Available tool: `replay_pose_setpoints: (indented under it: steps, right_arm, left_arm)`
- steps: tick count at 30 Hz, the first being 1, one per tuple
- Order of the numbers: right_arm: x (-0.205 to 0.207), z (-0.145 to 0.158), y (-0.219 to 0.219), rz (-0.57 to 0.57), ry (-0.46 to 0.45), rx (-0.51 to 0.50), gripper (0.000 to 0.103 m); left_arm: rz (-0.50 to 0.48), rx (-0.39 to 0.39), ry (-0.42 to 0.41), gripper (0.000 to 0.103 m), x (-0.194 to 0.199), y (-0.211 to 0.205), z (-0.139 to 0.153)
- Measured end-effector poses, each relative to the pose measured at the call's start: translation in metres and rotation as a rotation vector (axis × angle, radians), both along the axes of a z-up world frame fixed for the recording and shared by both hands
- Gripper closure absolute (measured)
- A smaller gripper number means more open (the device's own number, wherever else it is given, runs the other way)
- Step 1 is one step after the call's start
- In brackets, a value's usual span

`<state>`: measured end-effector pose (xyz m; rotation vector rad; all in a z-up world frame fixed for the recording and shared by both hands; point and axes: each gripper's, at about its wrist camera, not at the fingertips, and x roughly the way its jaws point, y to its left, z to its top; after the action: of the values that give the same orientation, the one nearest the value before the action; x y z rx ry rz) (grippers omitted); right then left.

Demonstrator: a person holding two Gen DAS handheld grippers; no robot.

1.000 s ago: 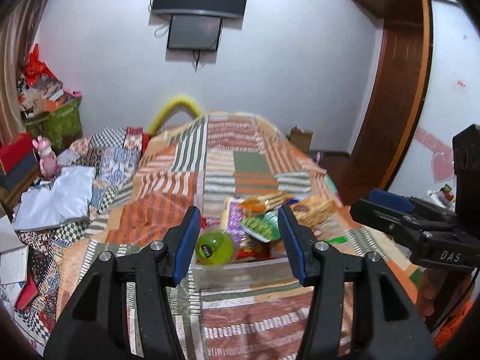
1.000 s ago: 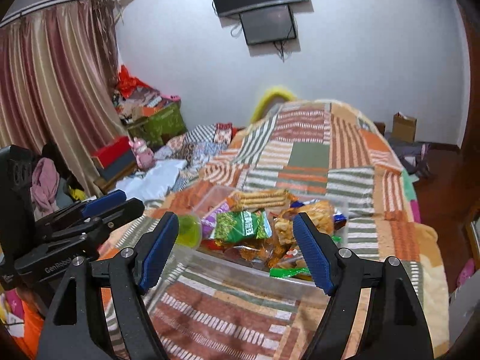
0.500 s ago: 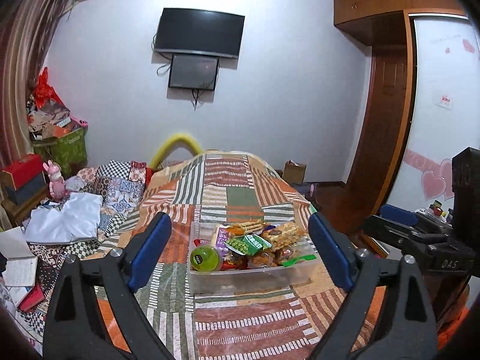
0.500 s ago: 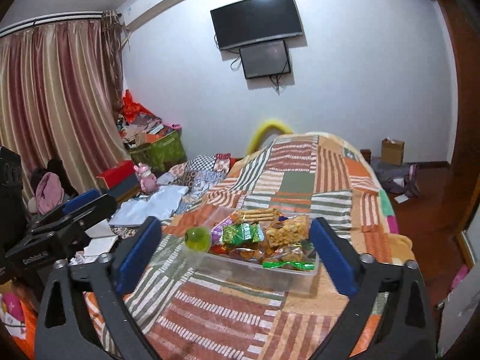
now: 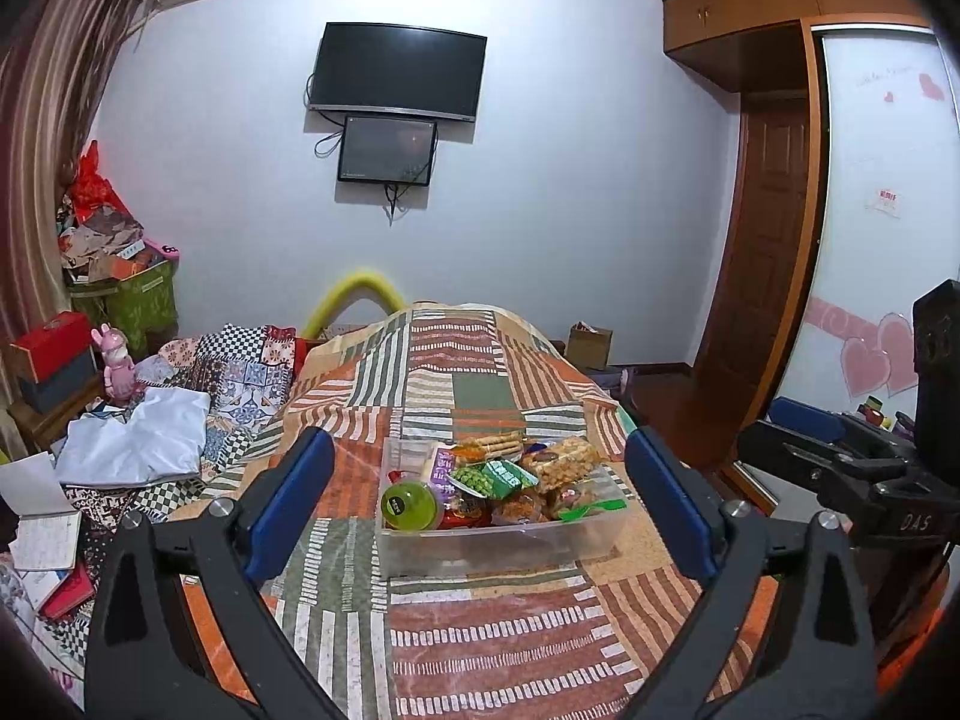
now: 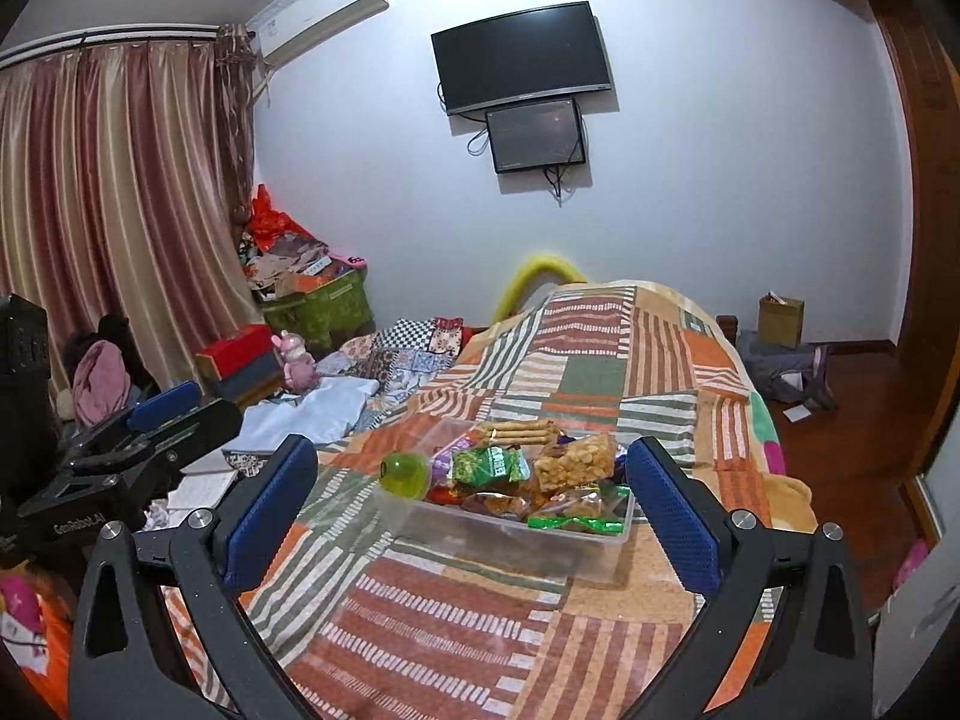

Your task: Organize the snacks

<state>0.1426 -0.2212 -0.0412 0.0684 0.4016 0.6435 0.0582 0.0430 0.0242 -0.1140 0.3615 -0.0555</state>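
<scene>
The left wrist view shows a brown wooden door (image 5: pixel 762 264) and a white panel with pink hearts (image 5: pixel 882 354). The right wrist view does not show those. It shows long striped curtains (image 6: pixel 114 210) and an air conditioner (image 6: pixel 318 9) up high. Both views show the black TV (image 5: pixel 396 72) on the wall.

A clear plastic box (image 5: pixel 498 534) sits on the bed (image 5: pixel 480 630), on the striped quilt. It is full of snacks. A round green jelly cup (image 5: pixel 409 505) sits at the box's left end. A green packet (image 5: pixel 495 476) lies on top in the middle. A bag of golden crunchy bits (image 5: pixel 564 455) lies to its right. Long biscuits (image 5: pixel 492 443) lie at the back.

The left gripper (image 5: pixel 480 504) is held up over the near end of the bed, pointing at the box. Its blue fingers (image 5: pixel 288 504) are spread wide and hold nothing. The right gripper (image 6: pixel 471 507) is held the same way, with its fingers (image 6: pixel 672 516) spread wide and empty. The box is in front of both, not touched.
</scene>
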Motion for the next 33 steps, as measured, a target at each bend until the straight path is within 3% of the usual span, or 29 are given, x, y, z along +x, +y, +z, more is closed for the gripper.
replay_pose_setpoints:
  steps: [33]
  right_arm:
    - [-0.0036,-0.0011,0.0025,0.014,-0.002,0.001,0.000]
  left_arm:
    - [-0.005,0.014,0.011,0.005,0.0049,-0.0032,-0.0060]
